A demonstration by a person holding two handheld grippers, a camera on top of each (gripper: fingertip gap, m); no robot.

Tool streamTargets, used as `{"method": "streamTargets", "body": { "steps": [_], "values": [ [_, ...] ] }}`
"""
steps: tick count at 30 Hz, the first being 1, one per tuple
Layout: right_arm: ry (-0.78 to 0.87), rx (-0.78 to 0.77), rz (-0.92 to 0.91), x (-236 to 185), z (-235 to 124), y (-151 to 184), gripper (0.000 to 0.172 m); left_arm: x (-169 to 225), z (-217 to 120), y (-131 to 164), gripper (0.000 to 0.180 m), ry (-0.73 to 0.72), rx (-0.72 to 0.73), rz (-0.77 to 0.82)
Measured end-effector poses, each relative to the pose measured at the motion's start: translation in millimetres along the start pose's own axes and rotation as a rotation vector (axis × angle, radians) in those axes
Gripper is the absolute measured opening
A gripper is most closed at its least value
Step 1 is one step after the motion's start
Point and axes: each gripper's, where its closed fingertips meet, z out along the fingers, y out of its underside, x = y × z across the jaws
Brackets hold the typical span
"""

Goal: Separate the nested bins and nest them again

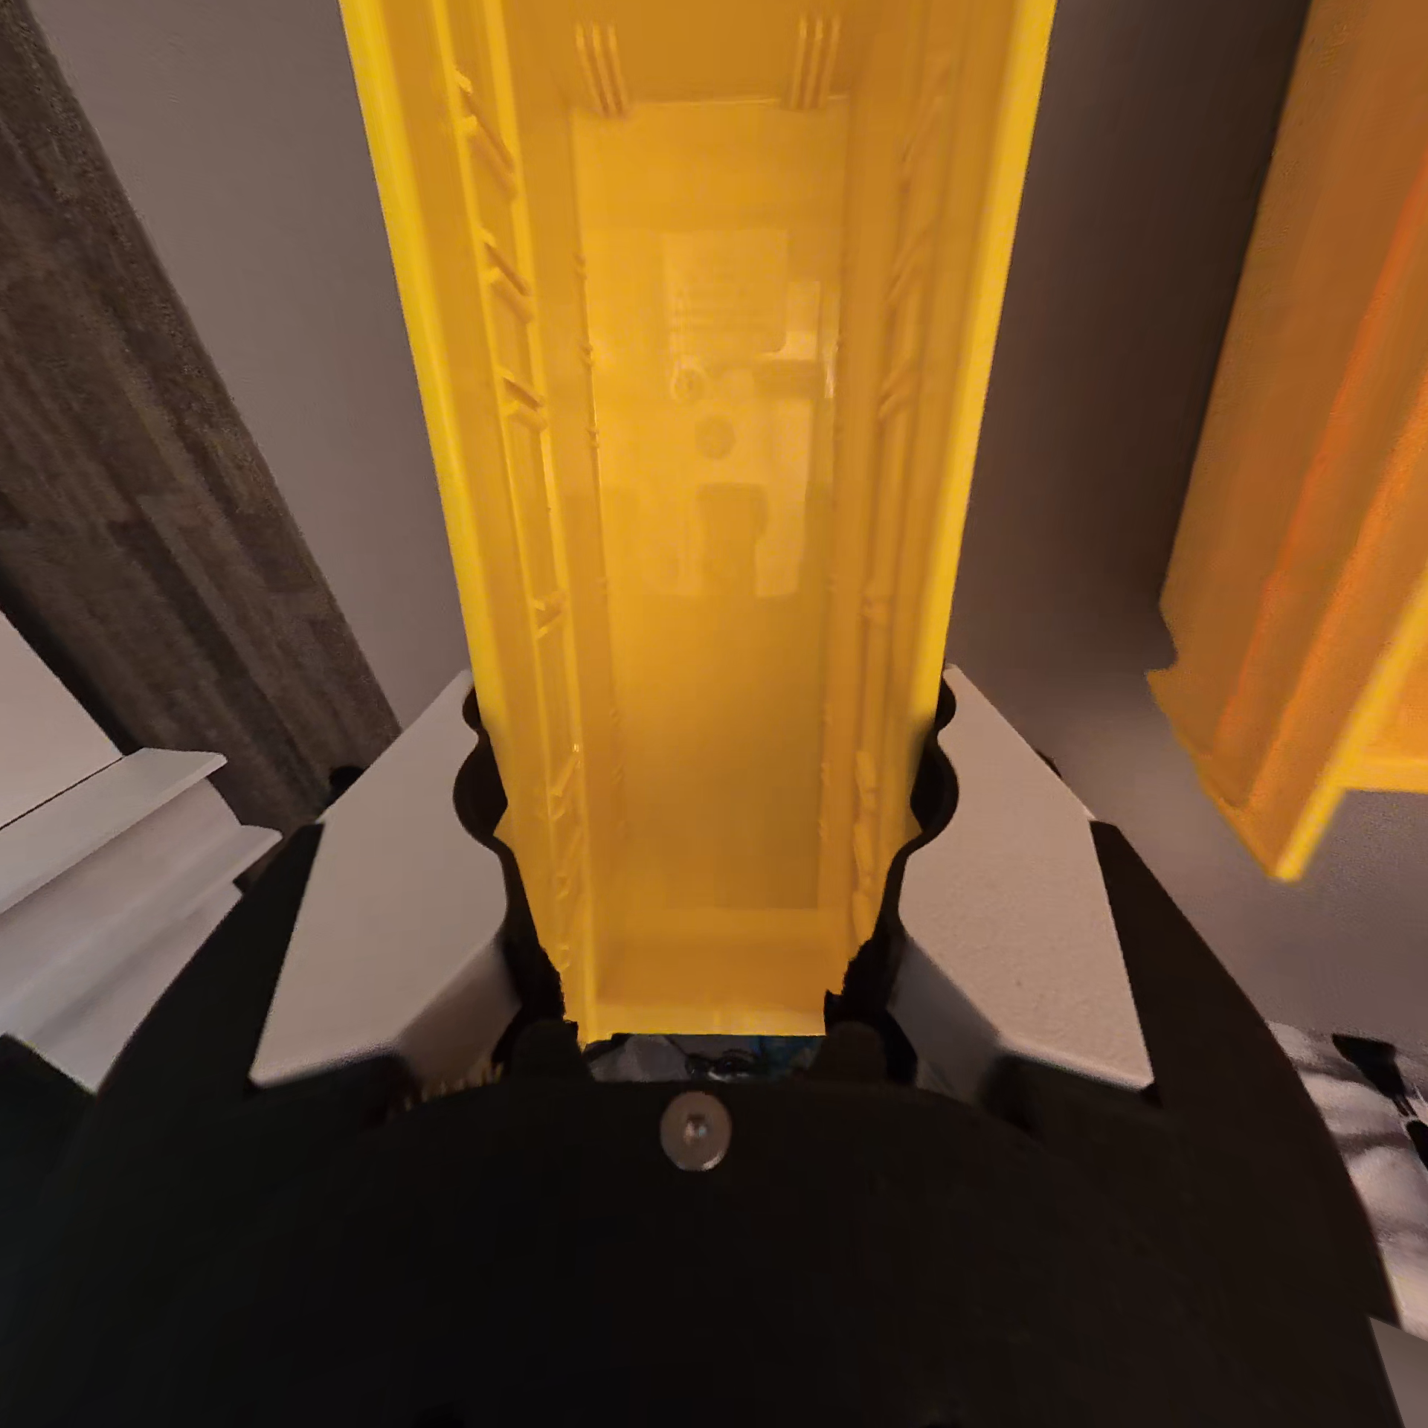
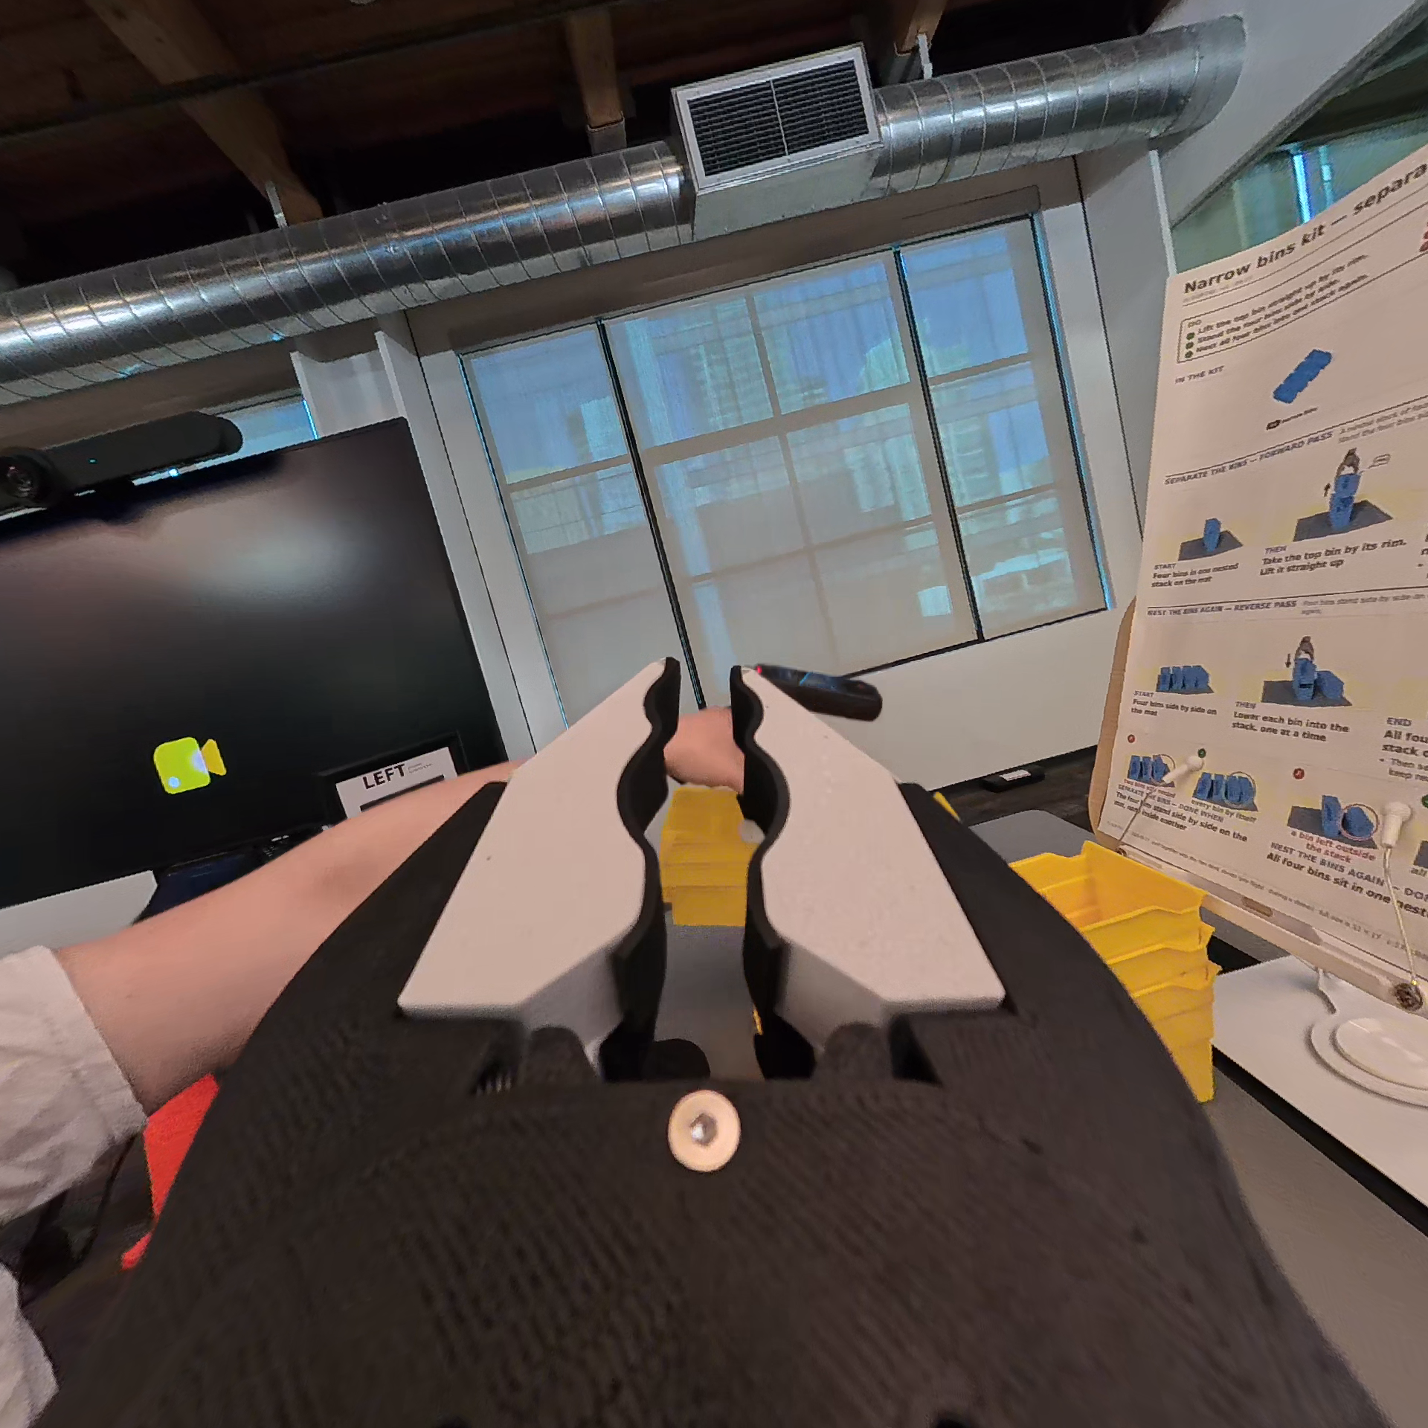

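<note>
In the left wrist view a long narrow yellow bin (image 1: 711, 464) runs away from me, its open inside facing the camera. My left gripper (image 1: 709, 695) is shut on it, with both black pads (image 1: 483, 773) pressed against its long side walls near the near end. Nested yellow bins (image 1: 1314, 541) lie to the right of it; they also show in the right wrist view (image 2: 1136, 950) as a stack on the table. My right gripper (image 2: 703, 672) is raised and points at the window, its jaws only narrowly apart with nothing between them. A yellow bin (image 2: 703, 850) shows behind its fingers.
A person's arm (image 2: 232, 927) reaches across below the right gripper. An instruction sheet (image 2: 1275, 618) stands at the right on a white stand (image 2: 1360, 1043). A dark monitor (image 2: 232, 657) is at the left. Grey carpet (image 1: 154, 502) shows left of the held bin.
</note>
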Motion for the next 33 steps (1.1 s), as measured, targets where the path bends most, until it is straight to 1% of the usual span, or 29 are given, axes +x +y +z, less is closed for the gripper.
{"method": "streamTargets", "body": {
  "steps": [4, 7, 10, 13, 16, 18, 21, 23, 26, 30, 33],
  "values": [
    [0.012, -0.003, 0.021, 6.2, 0.6, 2.8, 0.012, 4.4, -53.6, -4.3, 0.108, -0.011, 0.039, -0.052],
    [0.026, -0.011, 0.029, 11.2, 2.0, 6.4, 0.012, 21.8, -93.8, -14.7, 0.110, 0.044, 0.105, -0.130],
    [0.028, -0.018, 0.037, 12.7, 3.6, 9.5, 0.012, 58.9, -122.4, -30.8, 0.111, 0.182, 0.177, -0.191],
    [0.027, -0.021, 0.038, 12.1, 4.4, 11.0, 0.012, 104.6, -137.3, -48.3, 0.112, 0.357, 0.229, -0.224],
    [0.018, -0.022, 0.040, 9.2, 3.8, 10.5, 0.012, 141.4, -137.2, -62.3, 0.111, 0.480, 0.238, -0.230],
    [0.016, -0.014, 0.038, 7.7, 2.1, 7.9, 0.012, 156.2, -129.8, -67.1, 0.110, 0.515, 0.214, -0.246],
    [0.012, 0.001, 0.038, 6.6, -0.9, 3.5, 0.012, 160.8, -114.8, -72.7, 0.109, 0.490, 0.197, -0.263],
    [0.008, 0.010, 0.041, 6.1, -2.4, 1.1, 0.012, 155.2, -107.8, -76.7, 0.110, 0.444, 0.205, -0.278],
    [0.006, 0.014, 0.042, 6.5, -3.6, -0.6, 0.012, 149.6, -97.4, -73.7, 0.112, 0.373, 0.174, -0.237],
    [0.011, 0.018, 0.050, 8.3, -4.2, -0.8, 0.012, 154.2, -90.9, -79.8, 0.113, 0.396, 0.197, -0.261],
    [0.014, 0.010, 0.052, 9.0, -2.7, 1.5, 0.012, 156.9, -79.3, -79.2, 0.113, 0.373, 0.180, -0.237]
  ]
}}
